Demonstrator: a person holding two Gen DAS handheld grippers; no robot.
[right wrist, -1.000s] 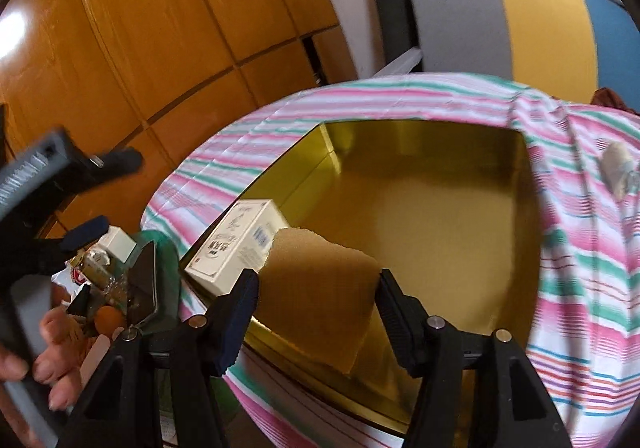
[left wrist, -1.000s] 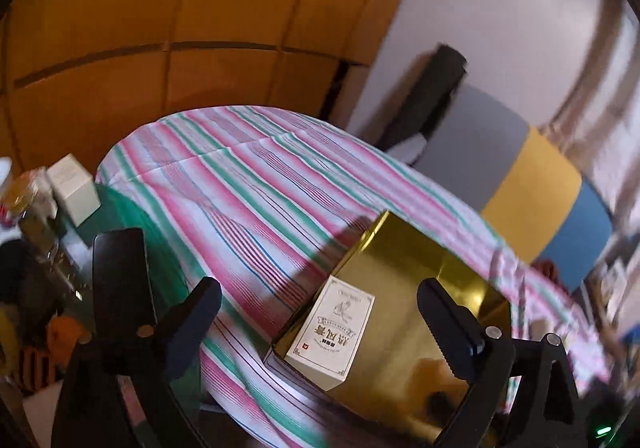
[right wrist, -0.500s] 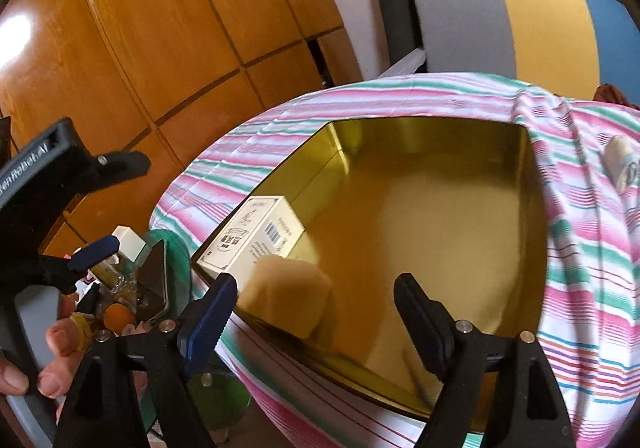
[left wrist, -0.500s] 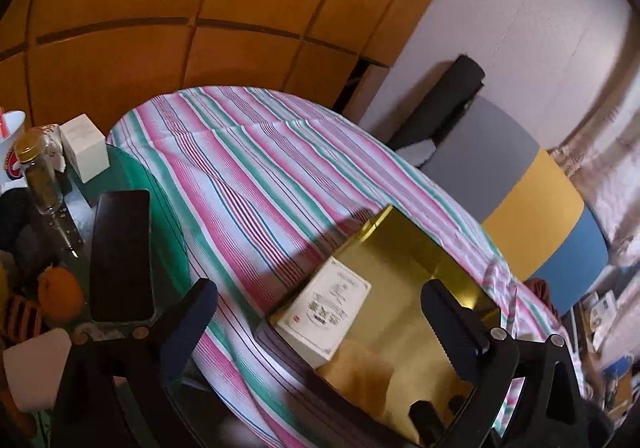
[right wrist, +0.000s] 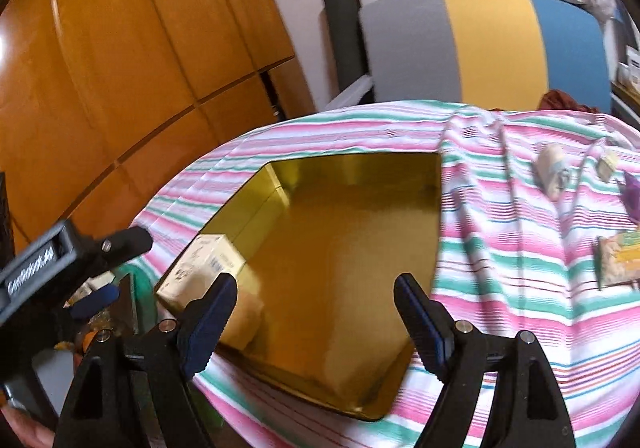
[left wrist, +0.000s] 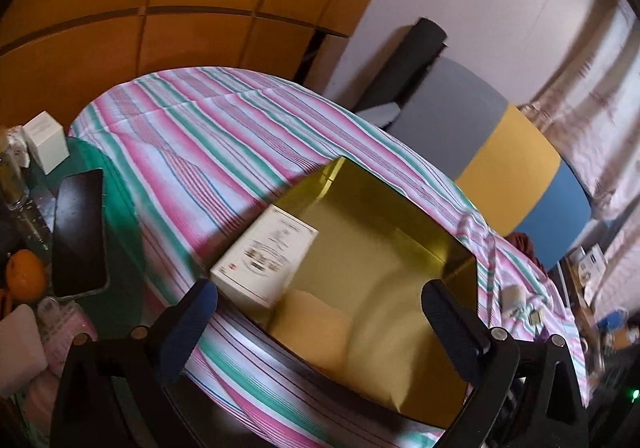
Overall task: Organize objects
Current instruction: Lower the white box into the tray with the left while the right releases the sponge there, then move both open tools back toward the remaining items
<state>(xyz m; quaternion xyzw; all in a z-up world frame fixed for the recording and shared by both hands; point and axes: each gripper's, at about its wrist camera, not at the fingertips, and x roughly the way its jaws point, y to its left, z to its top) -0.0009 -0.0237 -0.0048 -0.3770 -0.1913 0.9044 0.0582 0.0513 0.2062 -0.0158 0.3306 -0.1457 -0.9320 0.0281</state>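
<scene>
The striped cloth lies ahead of both tongs, bearing the gold tray. Only the left view shows a phone left of the left gripper; only the right shows clutter right of the right gripper. Both gape wide, empty. The white box lies in the tray's near-left corner, long axis along the left wall.

Box and pad in tray (left side) – tray on cloth, phone to its left.
</scene>
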